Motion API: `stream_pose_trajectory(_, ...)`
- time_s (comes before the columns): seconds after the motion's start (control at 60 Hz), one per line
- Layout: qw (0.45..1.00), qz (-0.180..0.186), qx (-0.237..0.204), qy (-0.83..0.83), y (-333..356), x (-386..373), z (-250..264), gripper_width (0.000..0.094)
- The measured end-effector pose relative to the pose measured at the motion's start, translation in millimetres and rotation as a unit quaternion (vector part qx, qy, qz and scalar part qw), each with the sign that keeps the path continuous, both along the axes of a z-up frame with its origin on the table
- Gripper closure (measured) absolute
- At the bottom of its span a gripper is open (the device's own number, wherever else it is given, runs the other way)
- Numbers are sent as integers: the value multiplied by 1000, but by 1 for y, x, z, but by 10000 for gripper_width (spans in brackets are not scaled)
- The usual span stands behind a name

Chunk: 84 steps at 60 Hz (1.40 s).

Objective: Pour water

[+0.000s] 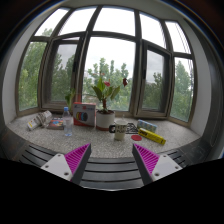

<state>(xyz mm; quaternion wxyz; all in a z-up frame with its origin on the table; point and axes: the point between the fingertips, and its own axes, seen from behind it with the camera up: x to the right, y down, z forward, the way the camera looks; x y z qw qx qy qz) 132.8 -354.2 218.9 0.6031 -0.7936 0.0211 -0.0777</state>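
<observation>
Hand-held gripper (110, 160) spread open, empty, held well back from the windowsill (30, 135), probably for approach. Water bottle (67, 125) standing far left on the sill, beside the potted plant (105, 105) and mug (120, 130).

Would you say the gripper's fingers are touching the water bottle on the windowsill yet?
Apart. The gripper view shows the gripper open and empty, both pink pads bare, with the water bottle standing on the windowsill well beyond the fingers, beside the potted plant.
</observation>
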Motion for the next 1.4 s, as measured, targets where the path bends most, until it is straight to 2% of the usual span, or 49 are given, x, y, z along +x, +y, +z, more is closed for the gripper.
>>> stream_pose_trajectory(0.267,999,-9,-44,-6,1,-7,-42,80)
stream_pose_trajectory(0.533,997,20,-76,-6,34,-79,-91,78)
stream_pose_trajectory(0.8,995,67,-66,34,168,-216,-106,77)
stream_pose_trajectory(0.917,995,80,-40,32,244,-260,-104,82)
stream_pose_trajectory(1.083,998,64,-8,22,353,-278,-112,80)
stream_pose_trajectory(1.233,999,41,-7,15,424,-271,-134,85)
stream_pose_trajectory(1.317,999,31,-2,9,447,-264,-141,151)
stream_pose_trajectory(1.367,1000,26,6,5,455,-261,-143,247)
stream_pose_trajectory(1.4,999,36,15,8,458,-266,-139,328)
